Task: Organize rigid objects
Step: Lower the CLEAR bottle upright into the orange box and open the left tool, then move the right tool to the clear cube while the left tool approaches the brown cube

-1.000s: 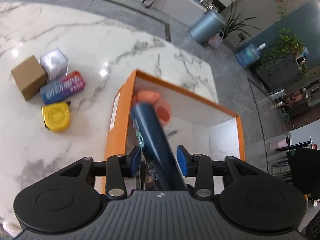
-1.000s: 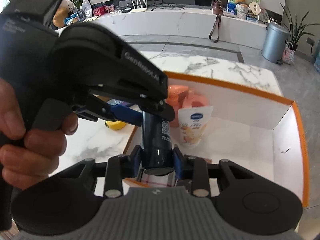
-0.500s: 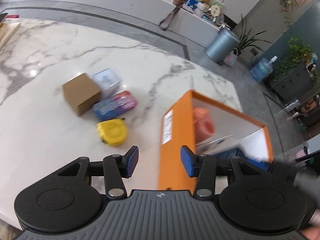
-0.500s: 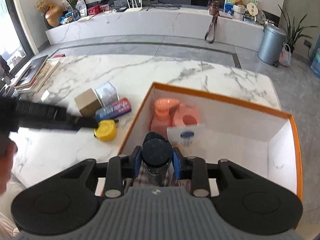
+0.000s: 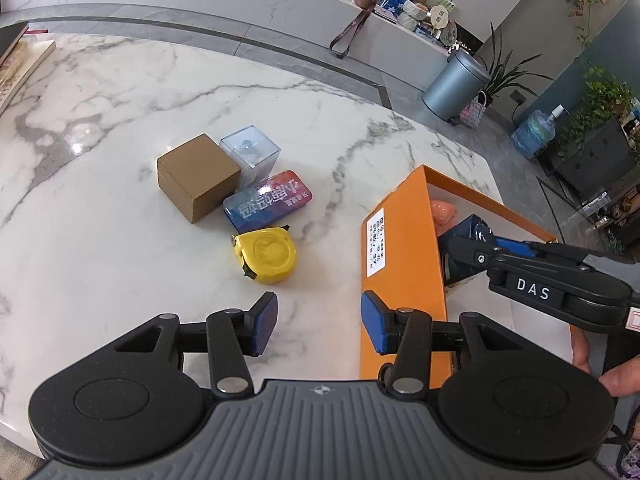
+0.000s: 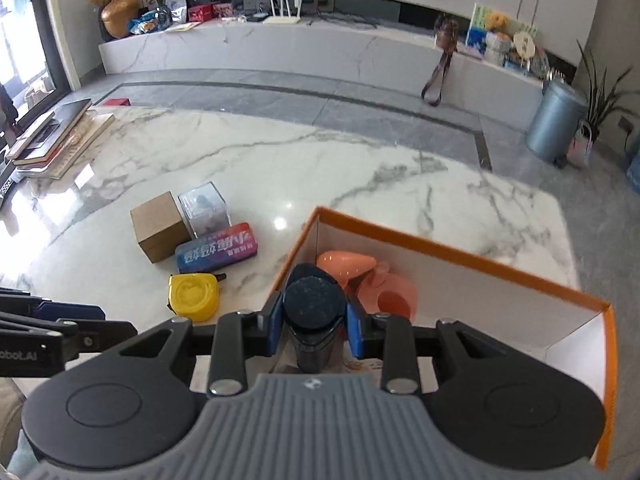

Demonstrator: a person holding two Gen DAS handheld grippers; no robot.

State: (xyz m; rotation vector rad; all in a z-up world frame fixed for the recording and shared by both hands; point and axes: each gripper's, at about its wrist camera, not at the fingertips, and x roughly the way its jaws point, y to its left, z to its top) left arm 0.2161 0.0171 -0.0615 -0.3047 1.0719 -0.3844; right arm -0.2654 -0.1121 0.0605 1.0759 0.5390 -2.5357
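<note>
My right gripper (image 6: 313, 330) has its fingers (image 6: 271, 326) pinched on a dark blue bottle (image 6: 314, 304), one blue pad on each side of it. I hold the bottle over the near left corner of the orange box (image 6: 452, 249), its round end facing the camera. Behind it in the box lie salmon-pink plastic items (image 6: 362, 276) against the white inner wall.

My left gripper (image 5: 318, 326) has its fingers (image 5: 264, 320) spread with nothing between them. It hangs over the marble table (image 5: 120, 128), just left of the box's orange side wall, which carries a white label (image 5: 376, 242). The right pad overlaps that wall in the view; I cannot tell if it touches.

On the table to the left of the box, four things cluster together: a yellow tape measure (image 5: 267, 256) nearest the left gripper, then a blue and pink tin (image 5: 267, 203), a brown cardboard cube (image 5: 196, 176) and a clear plastic box (image 5: 252, 156) behind it.
</note>
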